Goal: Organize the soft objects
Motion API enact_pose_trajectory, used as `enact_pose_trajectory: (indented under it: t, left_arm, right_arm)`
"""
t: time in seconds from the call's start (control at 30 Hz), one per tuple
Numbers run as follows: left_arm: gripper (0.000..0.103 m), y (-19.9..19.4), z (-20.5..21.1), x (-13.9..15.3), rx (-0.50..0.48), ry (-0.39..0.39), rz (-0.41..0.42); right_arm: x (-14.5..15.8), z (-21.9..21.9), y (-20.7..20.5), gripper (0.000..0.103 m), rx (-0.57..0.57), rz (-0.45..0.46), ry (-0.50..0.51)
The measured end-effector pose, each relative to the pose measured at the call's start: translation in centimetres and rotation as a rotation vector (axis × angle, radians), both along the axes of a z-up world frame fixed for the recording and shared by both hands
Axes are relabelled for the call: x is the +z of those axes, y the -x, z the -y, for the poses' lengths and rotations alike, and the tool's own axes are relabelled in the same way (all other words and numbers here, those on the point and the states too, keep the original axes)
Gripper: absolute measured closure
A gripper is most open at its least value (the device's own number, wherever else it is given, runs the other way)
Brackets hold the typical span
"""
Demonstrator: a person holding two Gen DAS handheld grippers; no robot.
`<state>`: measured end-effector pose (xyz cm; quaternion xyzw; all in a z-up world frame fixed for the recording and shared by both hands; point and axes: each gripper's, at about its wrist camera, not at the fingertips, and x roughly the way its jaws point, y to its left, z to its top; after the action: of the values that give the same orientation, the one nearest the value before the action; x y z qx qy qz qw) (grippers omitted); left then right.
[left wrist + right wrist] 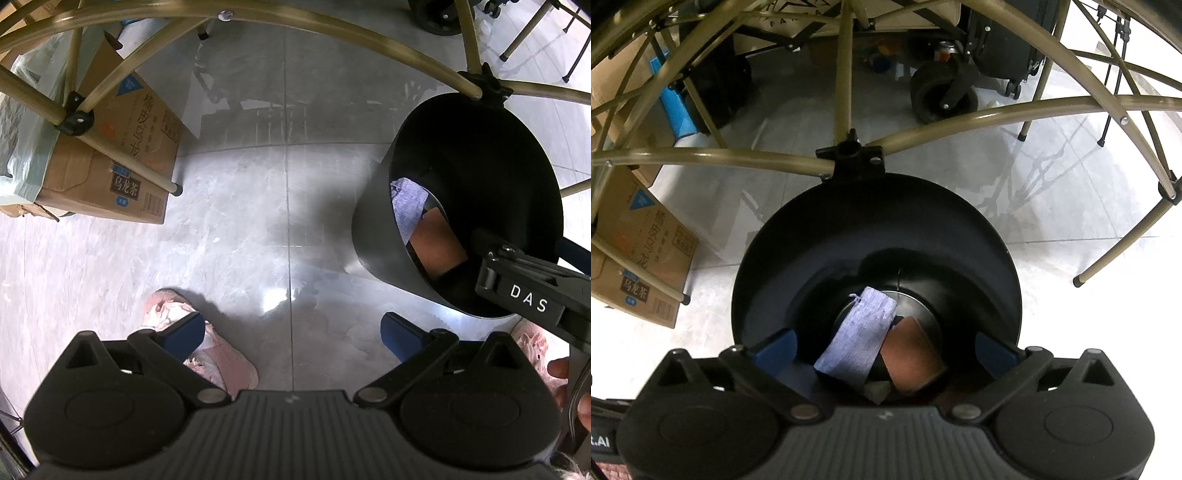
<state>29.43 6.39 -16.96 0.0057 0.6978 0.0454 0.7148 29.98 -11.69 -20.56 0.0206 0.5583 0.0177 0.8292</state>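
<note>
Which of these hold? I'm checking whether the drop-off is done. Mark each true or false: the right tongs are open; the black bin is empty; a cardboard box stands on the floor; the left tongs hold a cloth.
1. The right tongs are open: true.
2. The round black plastic bin is empty: false; a lilac woven cloth and a brown cloth lie inside.
3. A brown cardboard box stands on the floor: true.
4. The left tongs hold a cloth: false; they are open with nothing between them.
</note>
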Motion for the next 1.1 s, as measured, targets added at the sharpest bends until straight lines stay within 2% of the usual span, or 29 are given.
enact_pose_trajectory:
  t: [0.57,0.87,1.1]
  left_arm:
    - [0.000,0.1,1.8,0.9,-0.043,0.018,0.024]
    - [0.000,0.6,4.1,2.4,-0.095,0.034,0.092]
    - [0.000,1.3,7.5,4.4,-0.171,0.045,0.183]
  right_arm:
    - [0.8,1.0,0.3,0.000,-0.008,0.014,0.019]
    - [3.3,3.6,1.6,0.000,-0.045,0.068,0.006]
    - [6.5,6.3,3.2,0.000,-0.099,0.145,-0.034]
